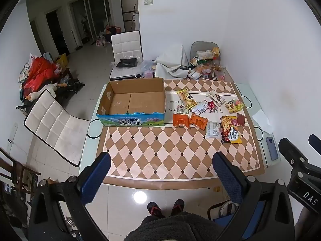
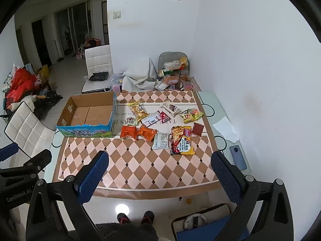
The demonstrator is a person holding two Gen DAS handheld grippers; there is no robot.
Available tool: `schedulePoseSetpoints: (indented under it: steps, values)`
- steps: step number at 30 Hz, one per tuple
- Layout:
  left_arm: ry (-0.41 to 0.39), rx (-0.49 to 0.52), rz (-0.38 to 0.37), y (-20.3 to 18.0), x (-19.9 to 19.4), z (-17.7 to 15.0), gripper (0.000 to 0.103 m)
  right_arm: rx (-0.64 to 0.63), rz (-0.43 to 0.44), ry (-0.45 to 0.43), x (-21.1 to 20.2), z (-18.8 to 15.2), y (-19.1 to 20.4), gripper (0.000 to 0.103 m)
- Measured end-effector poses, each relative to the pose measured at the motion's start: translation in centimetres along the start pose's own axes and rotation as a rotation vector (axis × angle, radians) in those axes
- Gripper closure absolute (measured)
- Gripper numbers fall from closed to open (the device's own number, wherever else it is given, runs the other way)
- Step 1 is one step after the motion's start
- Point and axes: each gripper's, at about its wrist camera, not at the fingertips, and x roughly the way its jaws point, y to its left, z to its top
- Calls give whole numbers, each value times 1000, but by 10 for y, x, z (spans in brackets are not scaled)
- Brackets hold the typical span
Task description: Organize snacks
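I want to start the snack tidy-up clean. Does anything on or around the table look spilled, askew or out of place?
Nothing is spilled. The snack packets lie scattered at odd angles beside the empty cardboard box. A phone sits close to the table's right edge, and a crumpled white paper lies just beyond it.

1. The left wrist view looks down from above the near edge of the table [image 1: 180, 156], facing 12 o'clock, well back.
2. The right wrist view sits just beside it, at 3 o'clock, facing alike.
3. Both share the cardboard box [image 1: 132, 102] [image 2: 90, 114] and the scattered snacks [image 1: 208, 112] [image 2: 160, 126].
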Motion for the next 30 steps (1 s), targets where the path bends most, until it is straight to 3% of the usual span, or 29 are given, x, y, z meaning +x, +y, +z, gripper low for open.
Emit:
schedulePoseSetpoints:
  steps: [30]
  values:
    - [-3, -6, -9, 0, 0, 0, 0, 22, 36, 0, 8, 8, 4, 0]
